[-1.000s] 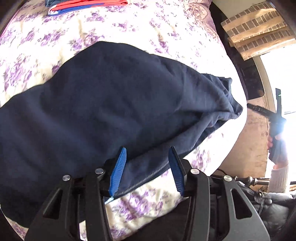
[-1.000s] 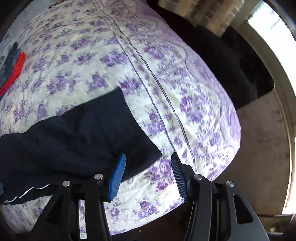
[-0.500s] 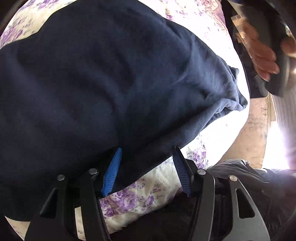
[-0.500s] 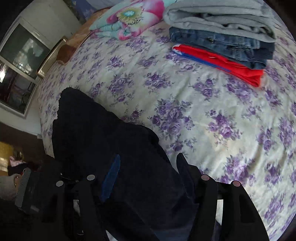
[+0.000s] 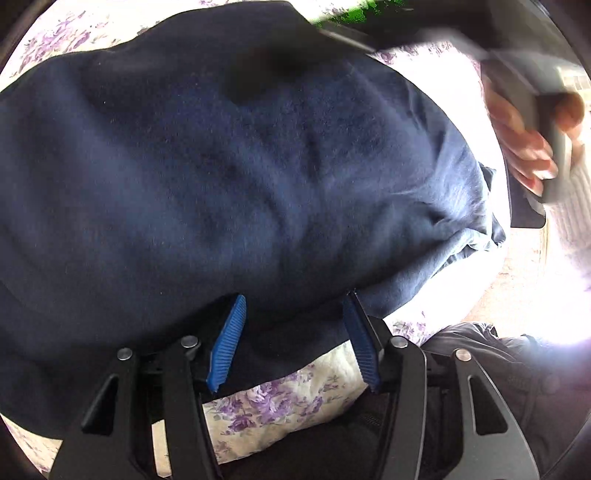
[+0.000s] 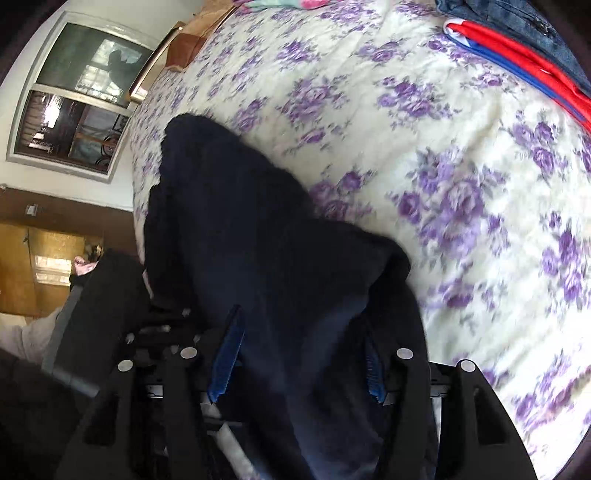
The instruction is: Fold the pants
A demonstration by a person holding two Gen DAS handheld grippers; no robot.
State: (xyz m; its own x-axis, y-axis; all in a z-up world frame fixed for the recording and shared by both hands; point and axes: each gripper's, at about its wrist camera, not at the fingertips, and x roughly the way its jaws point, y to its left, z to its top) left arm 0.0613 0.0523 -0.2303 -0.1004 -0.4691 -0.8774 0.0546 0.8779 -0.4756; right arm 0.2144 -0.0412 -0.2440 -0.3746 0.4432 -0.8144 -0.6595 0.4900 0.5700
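The dark navy pants (image 5: 240,177) lie bunched on the floral bedspread (image 5: 280,402) and fill most of the left wrist view. My left gripper (image 5: 291,306) is open with its blue pads at the pants' near edge, cloth between the jaws. In the right wrist view the pants (image 6: 236,236) run from the bed into my right gripper (image 6: 299,328), which is open with dark cloth draped over and between its fingers. The person's hand on the right gripper's handle (image 5: 524,147) shows at the upper right of the left wrist view.
A folded stack with a red and blue garment (image 6: 517,62) and jeans (image 6: 524,22) lies at the far side of the bed. A window (image 6: 74,96) and wooden furniture (image 6: 33,273) are beyond the bed's left edge. The floor (image 5: 517,266) is past the bed's right edge.
My left gripper has pushed in closer to the pants' edge. My right gripper has swung round from the bed's corner onto the pants, and cloth now lies between its fingers.
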